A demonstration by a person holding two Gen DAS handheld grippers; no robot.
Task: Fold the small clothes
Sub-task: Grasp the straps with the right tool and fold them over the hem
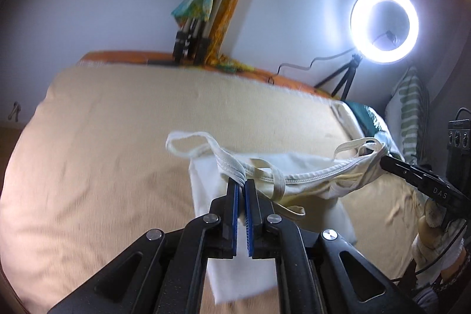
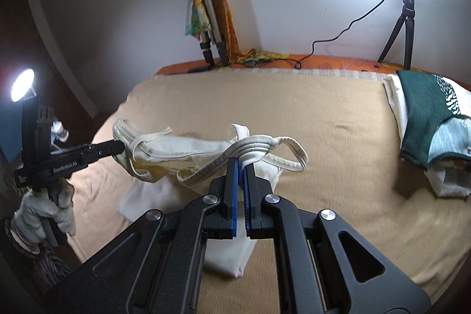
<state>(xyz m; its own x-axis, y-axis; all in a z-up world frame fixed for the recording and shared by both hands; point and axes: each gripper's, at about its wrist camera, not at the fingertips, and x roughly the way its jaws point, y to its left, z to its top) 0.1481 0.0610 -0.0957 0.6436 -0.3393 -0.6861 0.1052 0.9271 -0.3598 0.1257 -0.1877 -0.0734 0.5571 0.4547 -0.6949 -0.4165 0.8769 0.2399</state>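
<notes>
Camisole point(image 1: 309, 175) stretched between left hand-held gripper point(image 1: 242, 184) and right hand-held gripper point(image 2: 242, 164) (both clamped on straps).

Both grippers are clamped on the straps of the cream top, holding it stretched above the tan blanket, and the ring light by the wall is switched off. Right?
Not quite: the ring light is switched on, glowing bright white in the left wrist view. The rest holds: the left gripper and right gripper are each clamped on a strap of the cream top, stretched above the tan blanket.
</notes>
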